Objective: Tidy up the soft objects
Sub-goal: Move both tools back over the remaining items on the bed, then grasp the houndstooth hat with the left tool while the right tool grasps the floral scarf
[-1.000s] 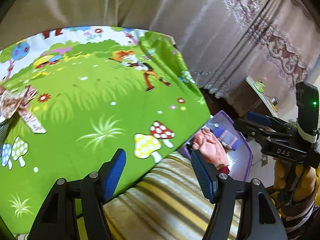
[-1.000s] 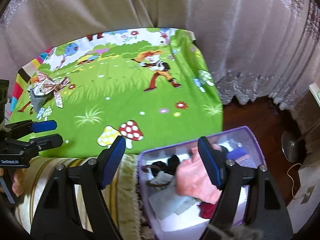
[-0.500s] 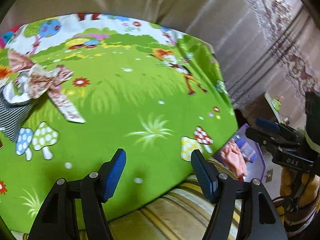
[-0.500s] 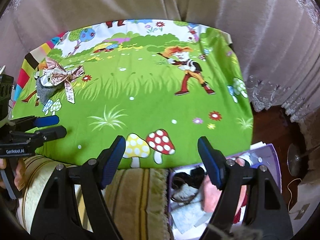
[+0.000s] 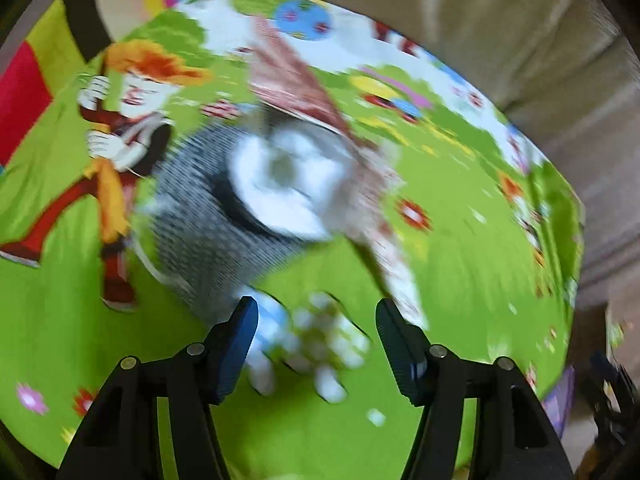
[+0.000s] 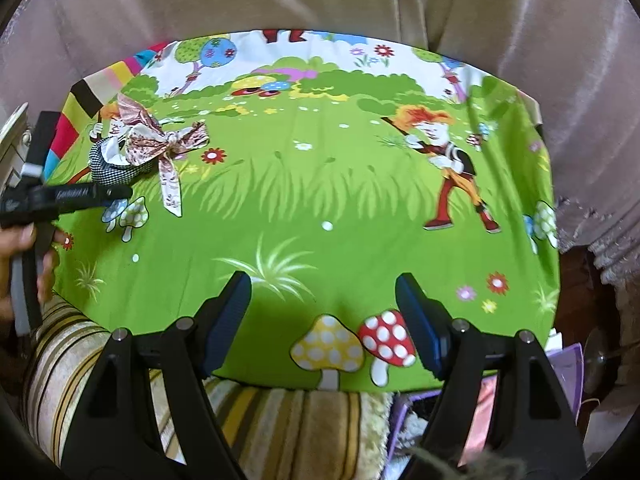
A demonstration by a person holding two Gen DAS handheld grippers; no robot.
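Checked fabric with a floral bow, the soft bundle (image 6: 132, 152) lies at the far left of our green cartoon desk cloth (image 6: 320, 200). Our left gripper (image 5: 316, 344) hovers just short of it, fingers closing on nothing. Our right gripper (image 6: 322, 312) stands wide, empty, over the cloth's near edge.

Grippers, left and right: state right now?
Left gripper: jaws closing, nothing between them yet; it hovers near the checked hat.
Right gripper: open, empty, above the green cloth.
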